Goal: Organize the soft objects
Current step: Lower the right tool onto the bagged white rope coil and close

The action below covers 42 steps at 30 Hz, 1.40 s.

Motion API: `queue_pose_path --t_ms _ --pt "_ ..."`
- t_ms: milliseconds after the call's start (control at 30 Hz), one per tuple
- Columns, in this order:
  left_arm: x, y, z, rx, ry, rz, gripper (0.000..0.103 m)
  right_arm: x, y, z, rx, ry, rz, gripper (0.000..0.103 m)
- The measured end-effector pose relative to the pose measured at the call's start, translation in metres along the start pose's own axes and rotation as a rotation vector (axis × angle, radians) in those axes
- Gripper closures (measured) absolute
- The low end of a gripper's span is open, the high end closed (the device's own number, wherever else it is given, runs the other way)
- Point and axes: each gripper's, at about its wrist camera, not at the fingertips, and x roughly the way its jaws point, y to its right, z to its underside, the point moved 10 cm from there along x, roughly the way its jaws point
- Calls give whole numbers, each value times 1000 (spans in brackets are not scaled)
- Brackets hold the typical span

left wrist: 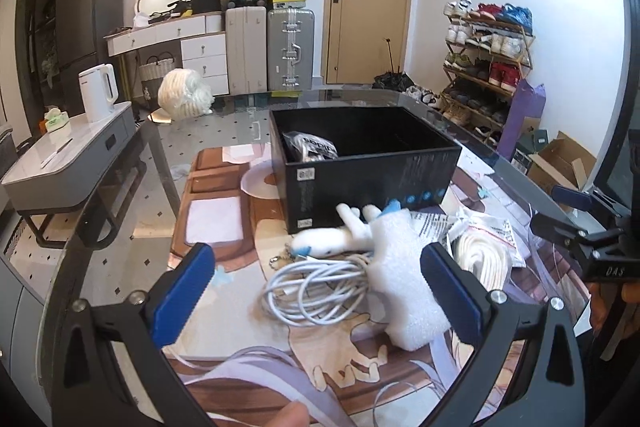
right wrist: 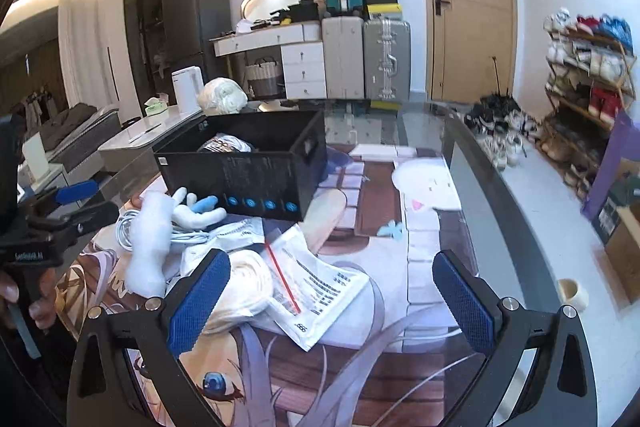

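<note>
Left wrist view: left gripper (left wrist: 316,287) spread wide, holding nothing, hovering above a coil of white cable (left wrist: 316,287) on the glass table (left wrist: 120,203). White foam piece (left wrist: 404,275) lying partly on the cable, just inside the right-hand finger. White plush toy (left wrist: 340,239) with blue accents resting against the front wall of the black box (left wrist: 360,183). Inside the box, a bagged item (left wrist: 312,147). Bagged white rope (left wrist: 484,255) to the right of the foam. Right gripper (left wrist: 576,211) at the frame's right edge, fingers apart.

Right wrist view: right gripper (right wrist: 332,295) wide open and empty, poised over the bagged white rope (right wrist: 256,287) and a printed zip bag (right wrist: 320,287). Foam piece (right wrist: 150,247), cable (right wrist: 128,227) and plush toy (right wrist: 196,211) left of it, before the black box (right wrist: 248,179).
</note>
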Motion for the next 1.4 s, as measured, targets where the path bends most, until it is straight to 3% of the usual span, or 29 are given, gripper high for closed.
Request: queue_pose_path --t_ms 233,533,833,1400 --pt "8 8 7 -15 -43 43 0 11 1 12 -27 -38 22 0" --pt "11 14 7 7 -56 71 0 18 -42 19 -135 -74 -88 0" --pt "14 14 14 44 -84 54 0 29 -79 32 -216 -141 -172 0" --pt "15 -1 14 -6 -83 66 0 61 -102 41 -288 -262 -195 1"
